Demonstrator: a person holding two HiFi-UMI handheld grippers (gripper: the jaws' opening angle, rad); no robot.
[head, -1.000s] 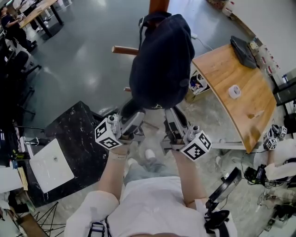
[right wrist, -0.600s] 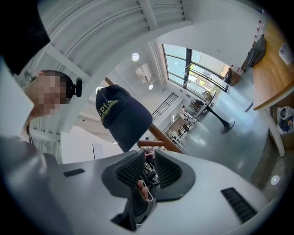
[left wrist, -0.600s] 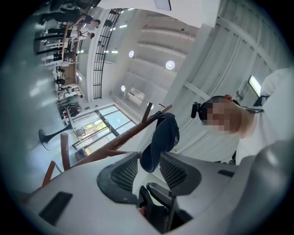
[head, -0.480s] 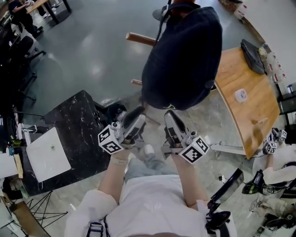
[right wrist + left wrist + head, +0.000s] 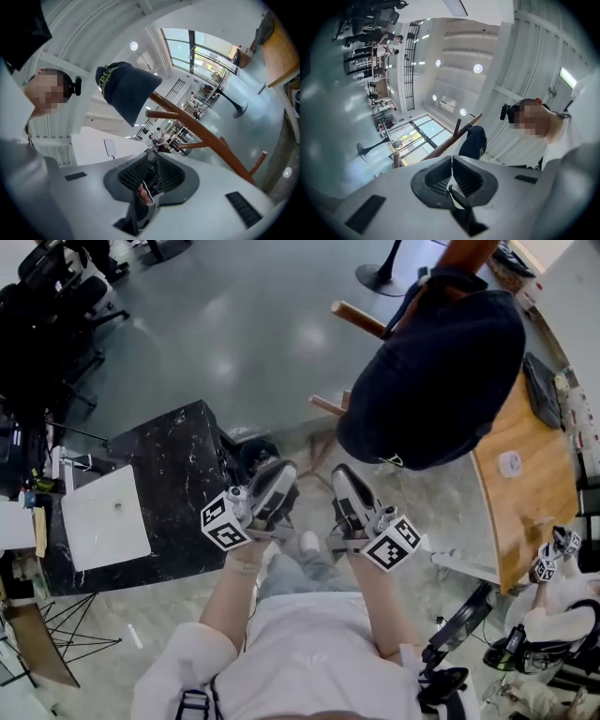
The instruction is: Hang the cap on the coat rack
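Navy cap (image 5: 431,381) hangs on wooden peg of coat rack (image 5: 361,320), upper right of head view, apart from both claws. Lower centre, left claw (image 5: 284,472): jaws just been closing, pads now meeting, nothing between. Just beside it, right claw (image 5: 340,474): jaws narrowly apart, empty. Right gripper view: cap sits over peg tip, upper left of frame. Black marble bench (image 5: 178,465) at left of head view; wooden bench (image 5: 530,484) at right edge.

One cap (image 5: 431,381), one coat rack (image 5: 361,320), two hand-held grippers (image 5: 284,468) (image 5: 339,472).
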